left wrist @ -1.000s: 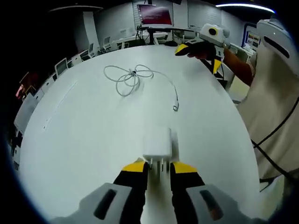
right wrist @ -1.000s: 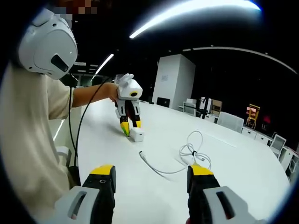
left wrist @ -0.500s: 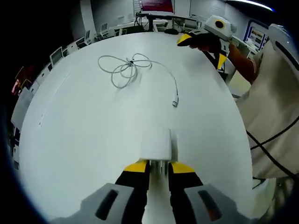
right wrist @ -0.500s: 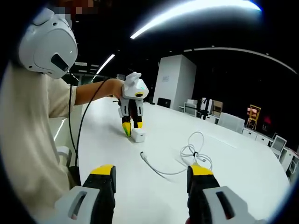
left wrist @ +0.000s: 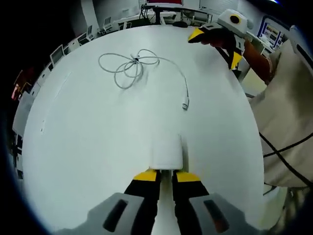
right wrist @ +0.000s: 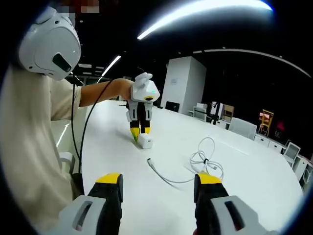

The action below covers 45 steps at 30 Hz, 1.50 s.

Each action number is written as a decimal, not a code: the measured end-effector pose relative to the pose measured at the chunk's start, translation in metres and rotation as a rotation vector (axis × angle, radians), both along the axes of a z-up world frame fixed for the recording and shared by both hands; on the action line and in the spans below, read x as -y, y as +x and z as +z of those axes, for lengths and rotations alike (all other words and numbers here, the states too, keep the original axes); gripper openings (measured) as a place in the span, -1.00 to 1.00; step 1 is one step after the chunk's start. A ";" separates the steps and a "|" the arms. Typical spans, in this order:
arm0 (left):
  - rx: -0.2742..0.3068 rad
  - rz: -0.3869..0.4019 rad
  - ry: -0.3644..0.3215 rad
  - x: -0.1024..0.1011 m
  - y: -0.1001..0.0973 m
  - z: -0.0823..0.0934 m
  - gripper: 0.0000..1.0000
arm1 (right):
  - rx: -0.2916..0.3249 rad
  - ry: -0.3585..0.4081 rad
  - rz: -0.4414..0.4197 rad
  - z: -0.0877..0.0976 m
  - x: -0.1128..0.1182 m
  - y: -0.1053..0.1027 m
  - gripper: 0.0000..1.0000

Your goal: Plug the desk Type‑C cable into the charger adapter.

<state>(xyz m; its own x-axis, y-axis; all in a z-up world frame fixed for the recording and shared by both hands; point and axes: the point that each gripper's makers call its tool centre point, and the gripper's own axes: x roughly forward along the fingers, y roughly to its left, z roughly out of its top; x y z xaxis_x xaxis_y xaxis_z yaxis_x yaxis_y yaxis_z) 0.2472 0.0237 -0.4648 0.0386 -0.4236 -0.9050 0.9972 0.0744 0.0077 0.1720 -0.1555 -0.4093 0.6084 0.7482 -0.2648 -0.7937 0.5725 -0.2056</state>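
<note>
The white table (left wrist: 88,147) is round and carries two loose items: the charger adapter (left wrist: 166,152) and the white Type-C cable (left wrist: 132,68). The cable lies in a loose coil well beyond the adapter, with one strand running back to a free plug end (left wrist: 185,105) that rests apart from the adapter. Chairs (left wrist: 63,54) ring the far edge of the table.

The left gripper (left wrist: 165,176) has its yellow-tipped jaws drawn close together at the near edge of the adapter (whether they pinch its prongs cannot be told from the left gripper view). The right gripper view shows the same gripper (right wrist: 138,132) tip-down, directly over the adapter (right wrist: 145,141).

The right gripper (right wrist: 156,182) is held above the table (right wrist: 244,161) with its jaws spread wide, gripping nothing. The cable (right wrist: 198,161) lies between it and the adapter.

A person's sleeve (right wrist: 29,127) occupies the left of the right gripper view.
</note>
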 end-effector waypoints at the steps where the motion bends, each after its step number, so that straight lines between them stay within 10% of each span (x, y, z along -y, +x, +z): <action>1: 0.002 -0.002 0.001 0.000 0.000 0.000 -0.77 | 0.000 -0.001 0.002 0.000 -0.001 0.001 0.18; 21: 0.003 -0.019 -0.043 -0.001 -0.001 0.001 -0.78 | 0.006 -0.004 0.002 0.017 -0.005 0.021 0.01; 45: 0.008 -0.039 -0.033 0.000 -0.002 0.001 -0.78 | -0.060 -0.130 0.146 -0.007 -0.040 0.041 -0.30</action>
<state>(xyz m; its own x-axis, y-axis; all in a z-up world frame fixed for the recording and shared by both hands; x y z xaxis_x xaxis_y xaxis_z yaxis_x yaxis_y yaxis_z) 0.2455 0.0241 -0.4637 0.0281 -0.4545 -0.8903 0.9993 0.0354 0.0134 0.2128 -0.1153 -0.4168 0.4766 0.7843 -0.3971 -0.8791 0.4226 -0.2203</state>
